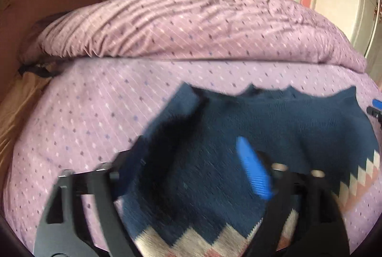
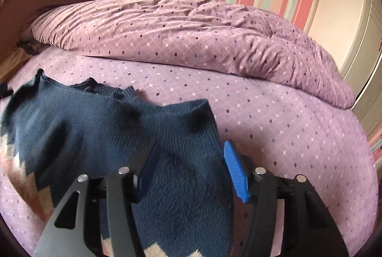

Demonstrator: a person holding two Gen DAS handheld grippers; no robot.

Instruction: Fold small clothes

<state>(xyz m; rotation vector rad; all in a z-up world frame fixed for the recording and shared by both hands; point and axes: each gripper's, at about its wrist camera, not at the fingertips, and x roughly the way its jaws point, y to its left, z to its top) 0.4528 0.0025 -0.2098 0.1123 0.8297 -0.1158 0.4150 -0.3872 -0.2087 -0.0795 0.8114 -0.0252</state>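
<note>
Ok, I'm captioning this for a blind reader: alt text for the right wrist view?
A navy knitted sweater lies on a lilac patterned bedsheet, one part between the open blue-padded right gripper. A rumpled matching duvet and striped wall lie beyond.

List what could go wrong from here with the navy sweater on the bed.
1. The sweater lies between the open pads of the right claw; pulling back could snag the knit and undo the fold.
2. In the left wrist view the sweater drapes over the left claw, so it may drag along.
3. The top edge looks wavy and bunched; folding now could lock in creases.
</note>
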